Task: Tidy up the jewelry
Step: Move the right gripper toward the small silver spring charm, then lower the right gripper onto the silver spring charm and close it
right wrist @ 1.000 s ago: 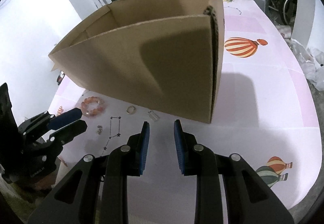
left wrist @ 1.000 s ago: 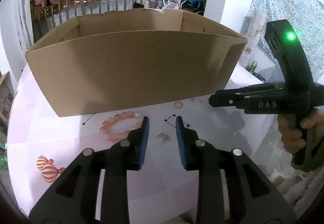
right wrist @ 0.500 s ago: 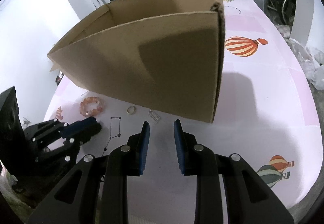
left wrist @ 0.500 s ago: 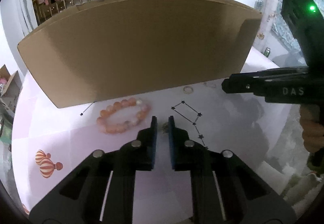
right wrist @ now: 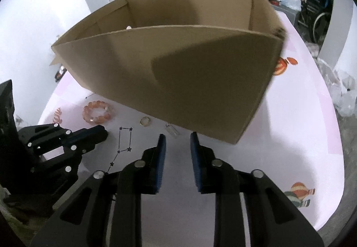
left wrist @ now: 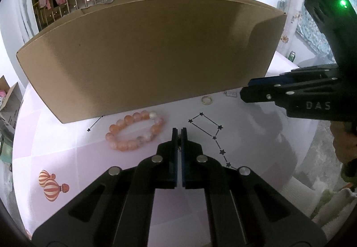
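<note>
Two grippers over pink tablecloth (left wrist: pixel 67 153), both angled down toward front wall of open cardboard box (left wrist: pixel 145 57).

L gripper (left wrist: pixel 177 133): pads pressed together, pinching a small metal jewelry piece (left wrist: pixel 178 148) – only a glint shows in the slit between pads, can't tell what kind. Tips sit just beside the pink bead bracelet (left wrist: pixel 136 132), which lies at approx 10 o'clock from them, flat on cloth, near box base, not touching the gripper.

R gripper (right wrist: pixel 177 138): fingers (right wrist: pixel 161 146) apart but closing, nothing between them. Small clear/silver clip-like piece (right wrist: pixel 171 131) on cloth at 12 o'clock from its tips, right at box's bottom edge. Gold ring (right wrist: pixel 145 121) at 10 o'clock from tips, also near box edge, between the bracelet and the clip piece.

L wrist view: R gripper comes in from 3 o'clock, tips close to clip piece; green LED (left wrist: pixel 343 3) lit on its body, hand (left wrist: pixel 343 144) on handle at 4 o'clock.

Box interior: one small pale item (right wrist: pixel 128 28) just visible over rim in R wrist view, too small to ID.
</note>
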A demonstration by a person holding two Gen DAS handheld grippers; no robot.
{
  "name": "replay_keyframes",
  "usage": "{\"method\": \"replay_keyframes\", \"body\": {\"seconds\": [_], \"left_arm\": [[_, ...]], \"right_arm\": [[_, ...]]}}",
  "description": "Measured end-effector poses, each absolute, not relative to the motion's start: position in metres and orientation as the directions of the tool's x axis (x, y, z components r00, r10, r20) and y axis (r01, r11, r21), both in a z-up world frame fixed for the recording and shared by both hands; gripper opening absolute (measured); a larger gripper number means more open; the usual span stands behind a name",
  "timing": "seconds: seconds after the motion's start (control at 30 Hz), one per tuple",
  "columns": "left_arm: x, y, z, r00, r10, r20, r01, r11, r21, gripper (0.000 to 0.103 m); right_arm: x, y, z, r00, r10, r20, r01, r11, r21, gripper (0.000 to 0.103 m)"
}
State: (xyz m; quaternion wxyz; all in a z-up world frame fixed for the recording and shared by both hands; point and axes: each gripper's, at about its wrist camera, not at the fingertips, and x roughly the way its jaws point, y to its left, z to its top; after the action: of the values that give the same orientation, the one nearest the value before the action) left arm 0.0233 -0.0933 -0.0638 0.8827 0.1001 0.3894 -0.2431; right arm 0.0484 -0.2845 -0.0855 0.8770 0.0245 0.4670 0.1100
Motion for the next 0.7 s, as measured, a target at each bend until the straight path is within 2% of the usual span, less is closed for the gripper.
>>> {"method": "replay_keyframes", "body": {"seconds": [0.3,0.7], "left_arm": [[0.023,-0.093,-0.065,0.575,-0.372,-0.729,0.509,0.860,-0.037,0.001],[0.024,-0.093,-0.065,0.569,-0.395,-0.722,0.513,0.856,-0.064,0.001]], "right_arm": [[0.066,-0.270,-0.090,0.495,0.197,-0.846,-0.217,0.971,0.099,0.015],[0.083,-0.258,-0.089,0.435,0.188,-0.881,-0.225,0.970,0.097,0.014]]}}
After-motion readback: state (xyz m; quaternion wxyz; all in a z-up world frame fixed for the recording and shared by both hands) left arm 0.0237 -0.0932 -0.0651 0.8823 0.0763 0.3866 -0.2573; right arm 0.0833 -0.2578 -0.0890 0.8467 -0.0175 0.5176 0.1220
